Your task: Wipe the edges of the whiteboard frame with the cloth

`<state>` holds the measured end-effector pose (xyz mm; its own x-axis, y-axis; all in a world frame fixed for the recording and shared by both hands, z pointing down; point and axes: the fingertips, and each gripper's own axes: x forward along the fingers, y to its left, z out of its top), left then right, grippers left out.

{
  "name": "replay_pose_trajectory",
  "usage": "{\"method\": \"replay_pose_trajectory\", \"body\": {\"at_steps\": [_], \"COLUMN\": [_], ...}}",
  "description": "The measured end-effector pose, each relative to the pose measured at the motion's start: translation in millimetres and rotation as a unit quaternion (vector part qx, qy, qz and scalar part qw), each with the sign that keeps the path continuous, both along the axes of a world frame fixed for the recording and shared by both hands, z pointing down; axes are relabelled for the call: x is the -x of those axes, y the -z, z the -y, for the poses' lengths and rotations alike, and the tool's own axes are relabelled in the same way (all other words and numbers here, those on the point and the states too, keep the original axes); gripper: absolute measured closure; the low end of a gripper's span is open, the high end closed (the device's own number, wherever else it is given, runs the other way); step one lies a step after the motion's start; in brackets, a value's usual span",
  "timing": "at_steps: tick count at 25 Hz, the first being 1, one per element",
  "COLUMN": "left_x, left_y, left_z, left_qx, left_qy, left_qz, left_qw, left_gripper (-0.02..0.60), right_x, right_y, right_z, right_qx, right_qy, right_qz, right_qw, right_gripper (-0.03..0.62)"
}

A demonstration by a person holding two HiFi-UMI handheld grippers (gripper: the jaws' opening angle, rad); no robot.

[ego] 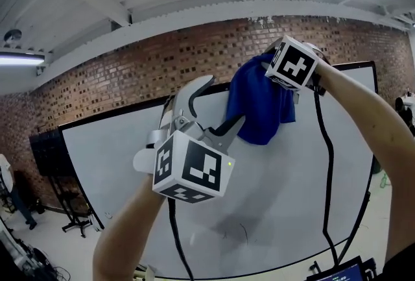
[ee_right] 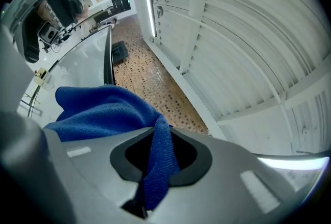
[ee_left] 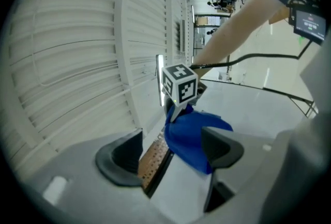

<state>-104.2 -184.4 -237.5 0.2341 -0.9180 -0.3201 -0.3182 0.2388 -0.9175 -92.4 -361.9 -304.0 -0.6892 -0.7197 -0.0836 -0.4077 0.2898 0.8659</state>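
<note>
My right gripper (ee_right: 158, 158) pinches the cloth (ego: 262, 108), draped over the top edge of the frame (ego: 130, 109), right of middle. My left gripper (ee_left: 173, 153) is spread, holding nothing. I judge most edges remain.

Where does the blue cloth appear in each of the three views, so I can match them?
Head view: blue cloth upper centre-right, on the black whiteboard frame.
Left gripper view: cloth at centre, beyond the open jaws.
Right gripper view: cloth lower left, pinched in the right gripper.
Shared landmark: that black whiteboard frame.
</note>
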Motion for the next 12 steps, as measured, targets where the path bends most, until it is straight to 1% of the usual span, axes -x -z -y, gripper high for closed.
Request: {"method": "replay_pose_trajectory", "body": {"at_steps": [3,6,8,10,11,12], "left_x": [-13.3,-24.2,-29.1,-34.7,-37.5,-39.6], "left_y": [-6.5,-6.9,-6.7,-5.9,-4.8,-2.9], "left_z": [17.8,32.0,40.9,49.5,53.2,56.8], "left_qx": [0.0,0.005,0.009,0.012,0.011,0.008], "left_qy": [0.015,0.019,0.019,0.009,0.0,-0.01], "left_qz": [0.001,0.006,0.015,0.021,0.023,0.023], "left_qw": [0.9999,0.9998,0.9997,0.9997,0.9997,0.9997], "left_gripper": [0.227,0.227,0.227,0.229,0.243,0.291], "right_x": [-12.3,-20.3,-23.1,-28.4,-32.1,-36.1], "right_y": [-3.2,-2.8,-4.1,-4.5,-3.6,-2.4], "right_z": [10.6,14.8,16.7,18.8,20.2,21.8], "right_qx": [-0.005,-0.007,-0.007,-0.007,-0.007,-0.007], "right_qy": [0.01,0.01,0.01,0.007,0.003,0.0], "right_qz": [-0.001,-0.006,-0.005,0.002,0.007,0.012], "right_qw": [1.0,1.0,1.0,1.0,1.0,1.0], "right_gripper": [0.543,0.543,0.543,0.543,0.543,0.543]}}
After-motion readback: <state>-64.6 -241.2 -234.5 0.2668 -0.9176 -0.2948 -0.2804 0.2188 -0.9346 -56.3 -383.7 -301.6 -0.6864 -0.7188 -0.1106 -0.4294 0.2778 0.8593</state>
